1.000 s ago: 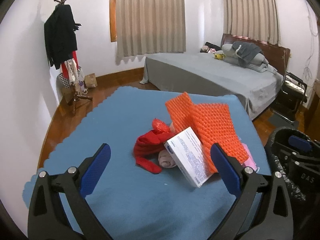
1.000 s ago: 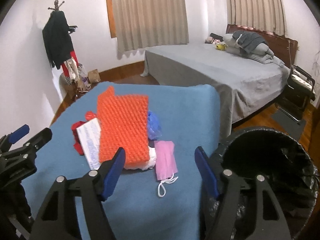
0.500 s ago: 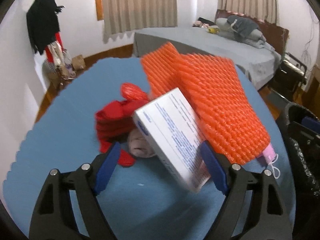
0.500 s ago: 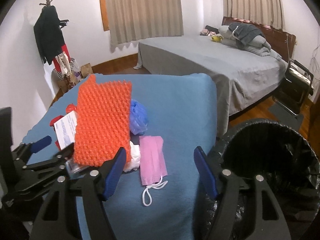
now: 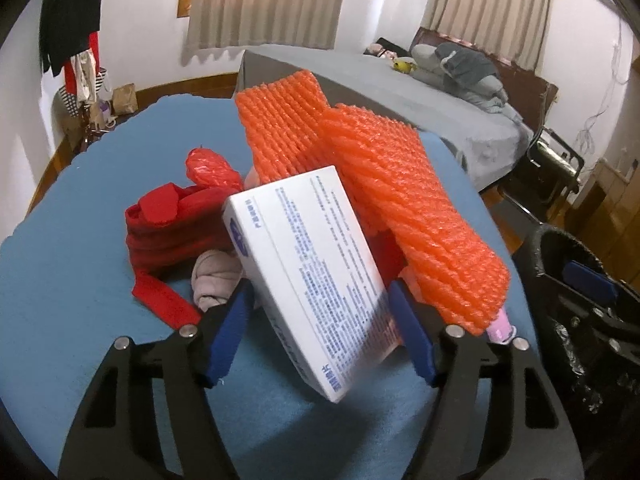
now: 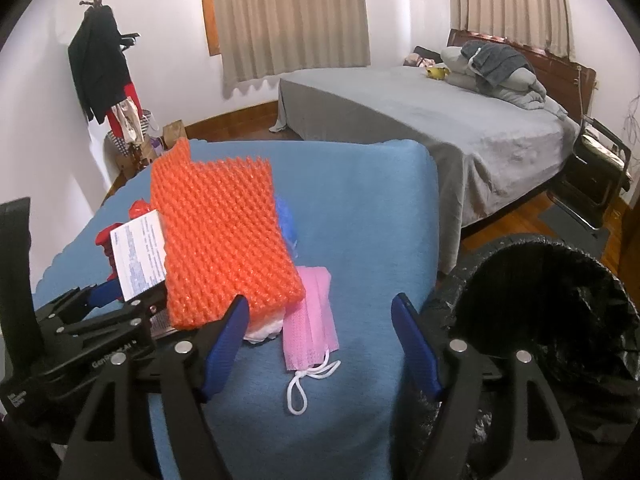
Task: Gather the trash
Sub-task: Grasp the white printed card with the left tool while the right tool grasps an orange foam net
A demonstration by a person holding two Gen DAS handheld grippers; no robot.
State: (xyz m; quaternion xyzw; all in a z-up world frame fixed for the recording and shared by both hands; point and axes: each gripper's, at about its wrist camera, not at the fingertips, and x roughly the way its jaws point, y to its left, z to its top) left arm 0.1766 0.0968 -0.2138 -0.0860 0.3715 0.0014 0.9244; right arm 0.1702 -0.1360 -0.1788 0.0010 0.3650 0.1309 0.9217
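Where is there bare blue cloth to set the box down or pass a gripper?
Bare blue cloth lies between the pink mask and the bin, and beyond the orange foam net toward the bed. Crowded: white box, red cloth and foam net overlap on the left.

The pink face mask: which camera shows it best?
The right wrist view: the pink face mask lies nearly whole on the blue cloth, ear loops showing. In the left wrist view only a pink corner peeks out from under the orange foam netting.
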